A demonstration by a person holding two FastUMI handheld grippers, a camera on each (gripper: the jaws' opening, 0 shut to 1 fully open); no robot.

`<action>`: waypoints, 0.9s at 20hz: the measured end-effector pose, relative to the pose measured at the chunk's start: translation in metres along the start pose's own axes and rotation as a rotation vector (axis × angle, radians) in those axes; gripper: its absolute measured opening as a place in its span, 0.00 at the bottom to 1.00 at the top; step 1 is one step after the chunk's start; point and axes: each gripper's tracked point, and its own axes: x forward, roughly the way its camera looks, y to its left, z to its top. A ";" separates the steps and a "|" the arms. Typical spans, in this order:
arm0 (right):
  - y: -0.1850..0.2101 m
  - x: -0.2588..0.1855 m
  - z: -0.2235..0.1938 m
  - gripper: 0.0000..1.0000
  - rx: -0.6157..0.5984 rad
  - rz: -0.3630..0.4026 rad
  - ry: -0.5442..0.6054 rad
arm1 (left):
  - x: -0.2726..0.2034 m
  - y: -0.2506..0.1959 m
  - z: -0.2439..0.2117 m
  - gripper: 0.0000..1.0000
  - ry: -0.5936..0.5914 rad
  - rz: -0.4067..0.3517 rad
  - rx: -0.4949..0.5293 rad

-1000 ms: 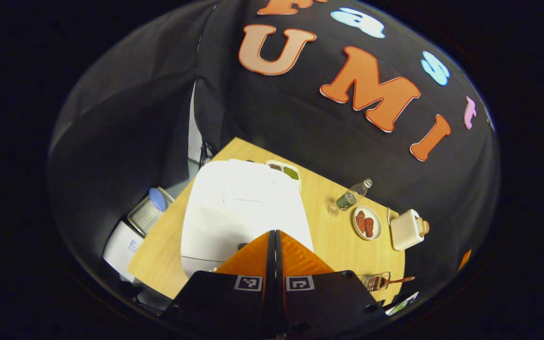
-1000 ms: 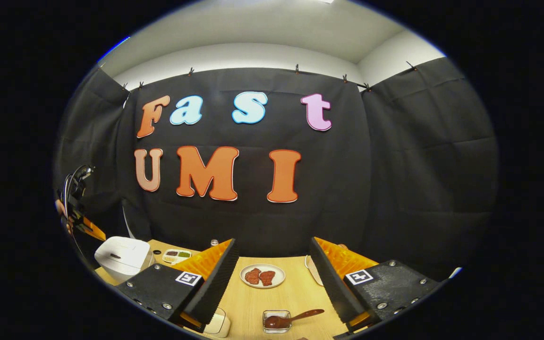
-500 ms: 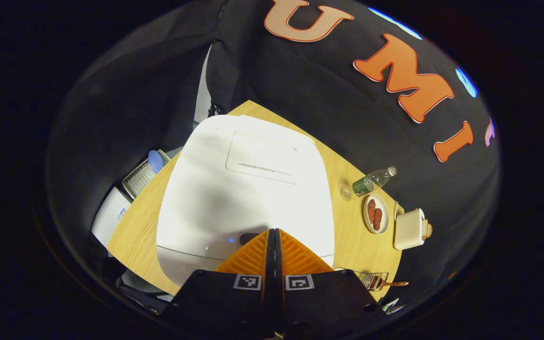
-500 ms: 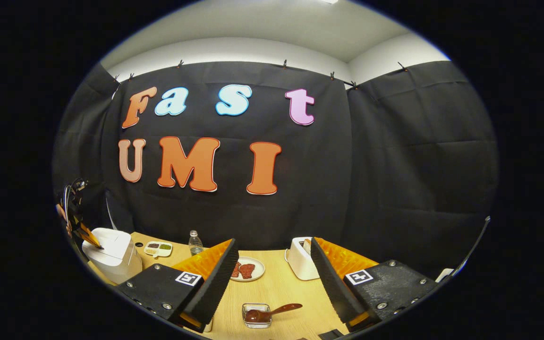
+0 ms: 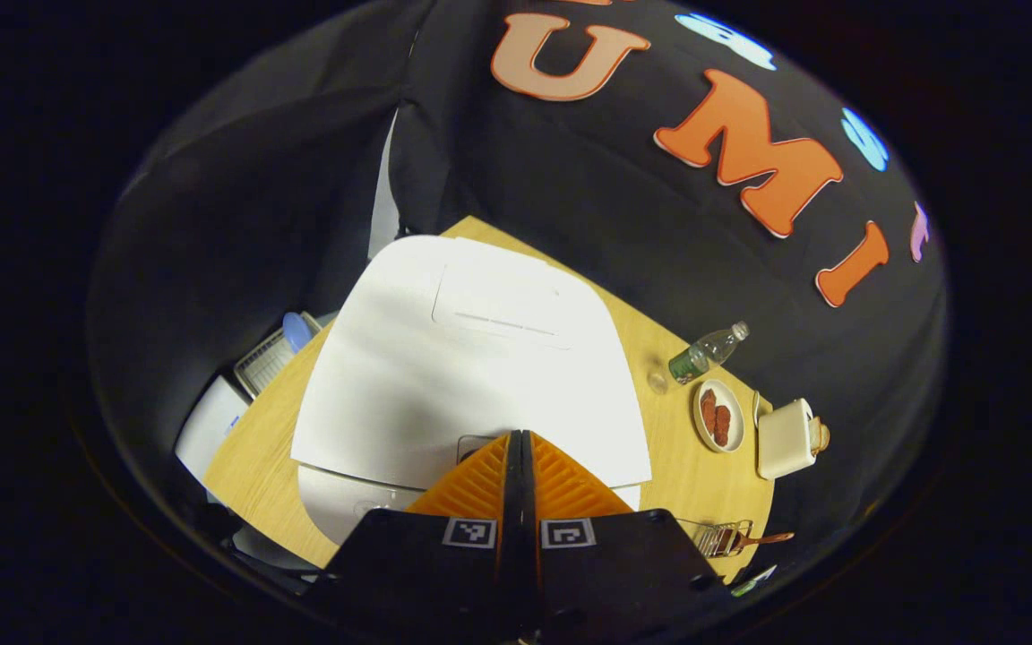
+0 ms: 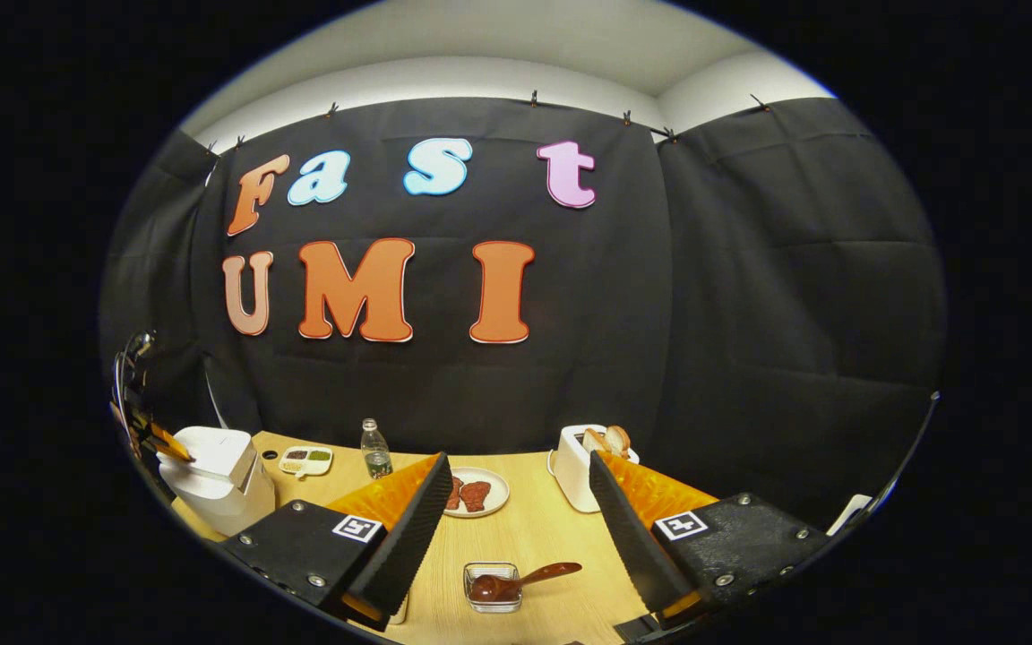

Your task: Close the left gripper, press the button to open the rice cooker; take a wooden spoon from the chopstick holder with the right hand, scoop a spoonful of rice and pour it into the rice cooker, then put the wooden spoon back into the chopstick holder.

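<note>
Left gripper [image 5: 520, 439]: jaws closed, tips at the front edge of the rice cooker [image 5: 471, 358] lid. Right gripper [image 6: 516, 502]: jaws open, empty, above the tabletop [image 6: 534, 537].

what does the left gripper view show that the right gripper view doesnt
Left gripper view: the cooker lid from above, a basket beside the table. Right gripper view: open right tongs, a sectioned dish, the ceiling. Both: cooker, shut left tongs at its front, bottle, plate, toaster, spoon.

Right gripper [image 6: 516, 520] (jaws apart) above wooden spoon [image 6: 525, 580].
</note>
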 end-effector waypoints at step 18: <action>-0.014 0.018 -0.113 0.95 0.122 0.023 0.282 | -0.144 -0.073 0.018 0.35 -0.550 0.055 0.373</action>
